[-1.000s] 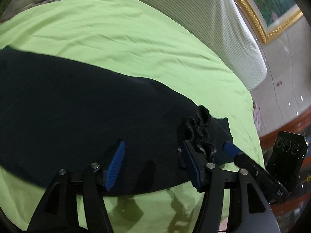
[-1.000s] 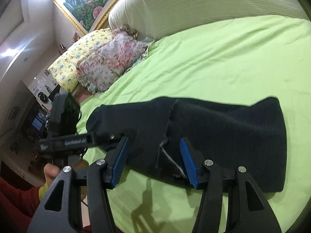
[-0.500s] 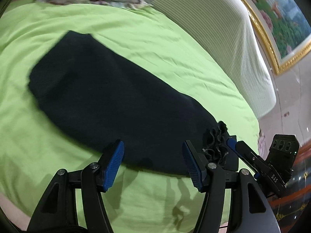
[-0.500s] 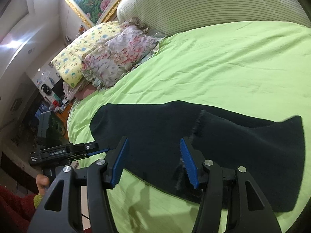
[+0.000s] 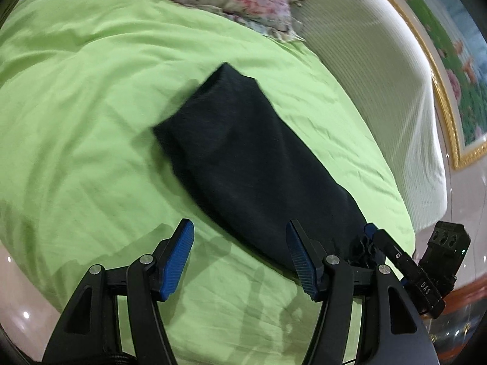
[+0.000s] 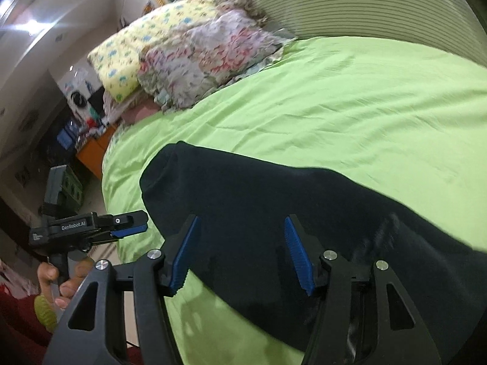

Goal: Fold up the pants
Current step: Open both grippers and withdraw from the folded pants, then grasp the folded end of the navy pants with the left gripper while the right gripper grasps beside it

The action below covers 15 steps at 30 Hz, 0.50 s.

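On green bedsheet (image 5: 91, 115) black pants (image 5: 243, 158) lie folded near front edge; left tool (image 5: 240, 258) and right tool (image 6: 240, 252) both released, wide sheet beyond

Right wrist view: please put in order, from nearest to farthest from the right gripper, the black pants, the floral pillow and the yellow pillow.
Measured from the right gripper, whose jaws stand open:
1. Black pants: directly ahead, lying on the green sheet.
2. Floral pillow: far end of the bed, ahead and left.
3. Yellow pillow: behind the floral pillow, further left.
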Tool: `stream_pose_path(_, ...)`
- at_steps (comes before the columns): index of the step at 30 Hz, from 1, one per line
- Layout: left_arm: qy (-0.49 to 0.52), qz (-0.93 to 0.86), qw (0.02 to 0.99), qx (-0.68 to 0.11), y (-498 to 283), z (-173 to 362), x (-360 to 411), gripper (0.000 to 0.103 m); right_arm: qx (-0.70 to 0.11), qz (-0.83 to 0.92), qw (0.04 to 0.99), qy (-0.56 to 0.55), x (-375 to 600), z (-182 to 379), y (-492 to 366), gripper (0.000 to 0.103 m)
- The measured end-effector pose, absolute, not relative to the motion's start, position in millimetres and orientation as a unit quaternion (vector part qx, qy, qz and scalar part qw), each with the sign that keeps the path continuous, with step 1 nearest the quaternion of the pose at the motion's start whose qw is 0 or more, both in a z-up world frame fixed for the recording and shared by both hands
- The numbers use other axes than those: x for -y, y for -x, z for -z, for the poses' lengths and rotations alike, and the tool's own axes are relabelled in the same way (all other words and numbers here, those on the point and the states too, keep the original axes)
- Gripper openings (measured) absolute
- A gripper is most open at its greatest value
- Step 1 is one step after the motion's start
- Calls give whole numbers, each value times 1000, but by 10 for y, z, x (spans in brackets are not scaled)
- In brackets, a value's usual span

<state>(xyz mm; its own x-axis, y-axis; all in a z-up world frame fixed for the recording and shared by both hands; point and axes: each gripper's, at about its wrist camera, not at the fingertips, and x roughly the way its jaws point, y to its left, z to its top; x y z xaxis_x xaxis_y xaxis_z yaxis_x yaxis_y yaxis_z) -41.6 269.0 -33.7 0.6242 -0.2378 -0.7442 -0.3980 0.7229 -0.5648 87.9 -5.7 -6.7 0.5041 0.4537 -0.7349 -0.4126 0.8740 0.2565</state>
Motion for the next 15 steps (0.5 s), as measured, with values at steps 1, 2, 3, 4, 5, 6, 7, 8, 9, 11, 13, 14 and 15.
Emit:
stream_pose_path(1, 373, -51, 820, -430, 430, 347, -2720, 63, -432, -252, 866, -14, 5, 57, -919, 59)
stream_pose_path(2, 378, -55, 818, -430, 440, 358, -2753, 63, -433, -256, 865, -3, -51, 45, -961, 59)
stream_pose_path(3, 382, -59, 816, -429, 448, 366, -2777, 63, -434, -261, 862, 8, -112, 35, -1008, 59)
stream_pose_path(4, 385, -61, 815, -428, 457, 368, -2794, 63, -435, -265, 861, 16, -156, 31, -1046, 59)
stream_pose_path(5, 388, -62, 815, -426, 462, 370, -2814, 64, -436, -269, 858, 29, -225, 26, -1099, 59)
stream_pose_path(6, 389, -67, 814, -425, 472, 372, -2835, 64, -439, -274, 855, 39, -288, 28, -1144, 59)
stream_pose_path(7, 390, -70, 814, -425, 467, 376, -2854, 64, -440, -279, 852, 47, -355, 30, -1190, 59)
stream_pose_path(8, 391, -72, 813, -425, 460, 381, -2870, 64, -442, -285, 849, 56, -427, 36, -1244, 59)
stream_pose_path(9, 394, -74, 812, -425, 453, 391, -2892, 64, -444, -290, 845, 66, -491, 43, -1301, 59)
stream_pose_path(11, 399, -75, 809, -426, 425, 415, -2929, 65, -449, -302, 837, 83, -629, 59, -1410, 59)
stream_pose_path(13, 404, -77, 806, -427, 394, 439, -2942, 65, -454, -317, 827, 98, -792, 73, -1549, 59)
stream_pose_path(14, 406, -77, 805, -427, 381, 448, -2948, 65, -456, -321, 823, 109, -870, 83, -1610, 59)
stream_pose_path(15, 407, -77, 803, -428, 363, 460, -2952, 65, -457, -325, 820, 117, -927, 89, -1653, 59)
